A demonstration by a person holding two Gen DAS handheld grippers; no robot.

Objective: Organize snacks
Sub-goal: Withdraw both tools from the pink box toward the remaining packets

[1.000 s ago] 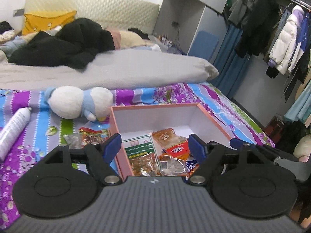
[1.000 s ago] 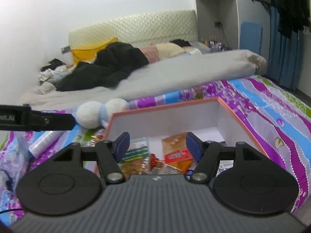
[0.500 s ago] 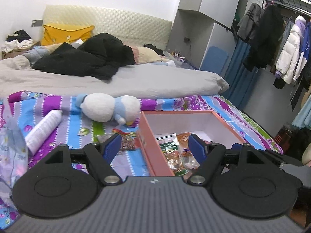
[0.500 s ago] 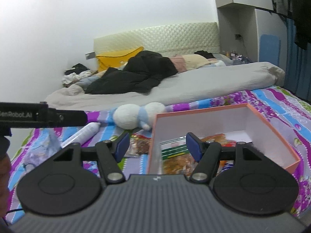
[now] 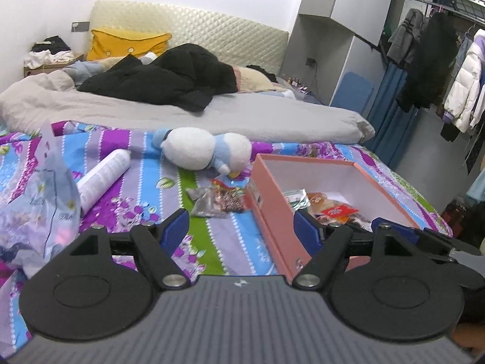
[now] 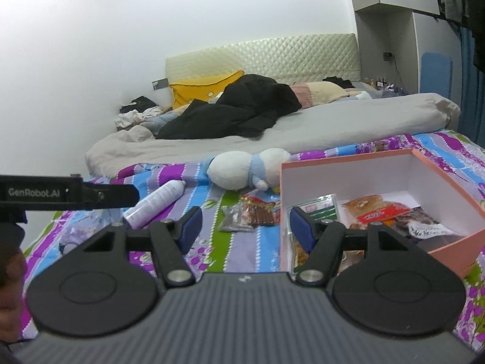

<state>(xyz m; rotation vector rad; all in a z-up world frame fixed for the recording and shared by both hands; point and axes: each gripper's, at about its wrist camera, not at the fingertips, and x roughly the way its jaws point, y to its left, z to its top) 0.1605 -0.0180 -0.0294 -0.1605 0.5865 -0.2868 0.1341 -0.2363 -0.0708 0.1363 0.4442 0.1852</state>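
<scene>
A pink cardboard box (image 5: pixel 272 212) (image 6: pixel 448 248) with white inner walls sits on the striped floral bedspread and holds several snack packets (image 5: pixel 333 209) (image 6: pixel 379 209). A clear packet of dark snacks (image 5: pixel 218 200) (image 6: pixel 248 212) lies on the spread just left of the box. My left gripper (image 5: pixel 241 232) hovers open and empty over the spread, near the box's left wall. My right gripper (image 6: pixel 244 226) is open too, nothing between its fingers; its right finger overlaps the box's near left corner. The left gripper's arm (image 6: pixel 69 195) shows at the left of the right wrist view.
A white-and-blue plush toy (image 5: pixel 203 151) (image 6: pixel 242 170) lies behind the loose packet. A white spray bottle (image 5: pixel 103 176) (image 6: pixel 157 203) and a crinkled pale plastic bag (image 5: pixel 39 206) lie to the left. Grey duvet, black coat and yellow pillow lie beyond; hanging clothes at right.
Both grippers have slid left: the box moved from between the fingers to the right side of each view, and the bottle, bag and loose packet came into sight. Jaws unchanged.
</scene>
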